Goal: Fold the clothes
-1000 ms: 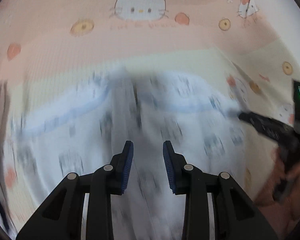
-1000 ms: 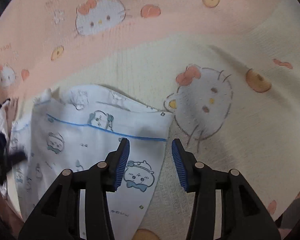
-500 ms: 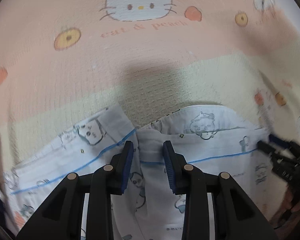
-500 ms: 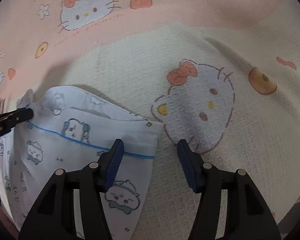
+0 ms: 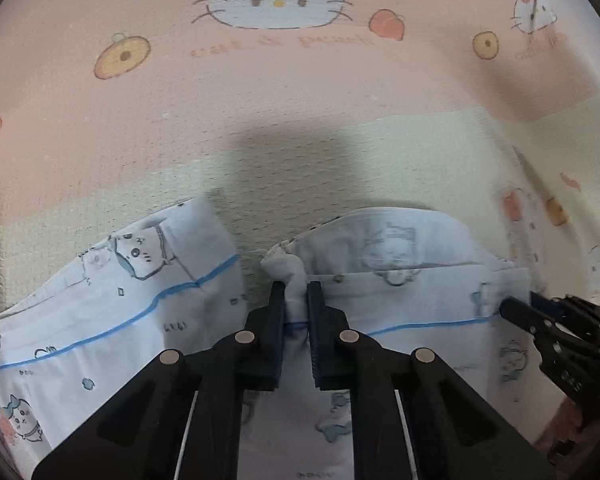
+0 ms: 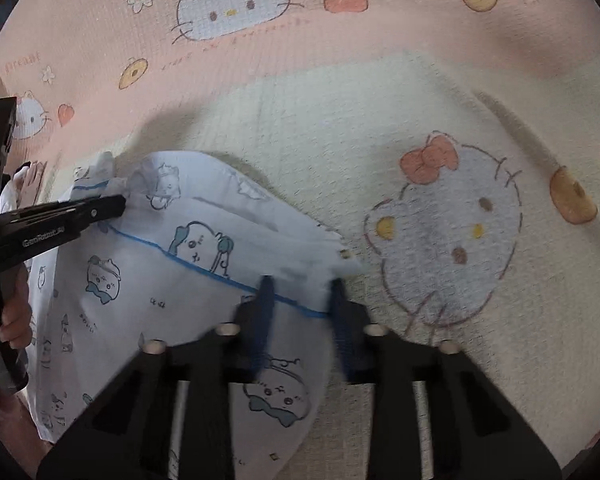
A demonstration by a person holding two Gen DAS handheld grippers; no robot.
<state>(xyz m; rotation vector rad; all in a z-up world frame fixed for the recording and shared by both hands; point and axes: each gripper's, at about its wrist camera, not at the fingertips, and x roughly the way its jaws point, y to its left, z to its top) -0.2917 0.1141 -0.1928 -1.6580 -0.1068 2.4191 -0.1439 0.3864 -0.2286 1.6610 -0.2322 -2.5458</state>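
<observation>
White cotton garment (image 5: 400, 304) with small cartoon prints and a thin blue stripe lies flat on a pink-and-cream waffle-weave blanket (image 5: 300, 92) printed with cat faces. Its far hem runs left to right across the scene, the blue stripe parallel just behind it; that is the long axis for the fold.

Left gripper (image 5: 296, 300): jaws closing, pads already pinching a small bunched tuft of the hem where the cloth gathers between two panels. Cloth squeezed tight between the black fingers (image 5: 276, 312).

Right gripper (image 6: 300, 300): jaws closing, blurred in its own view; the right-hand corner of the same hem sits between the blue pads, and they appear to bear on it. From the left view its tip (image 5: 516, 312) meets the cloth's right edge.

Both grips sit on the far hem, left one toward the middle, right one at the corner, well apart along the stripe. The garment's body lies on the near side, toward the person. Judgement: the fold likely draws this hem nearward over the body, both hands level to keep the edge straight.
</observation>
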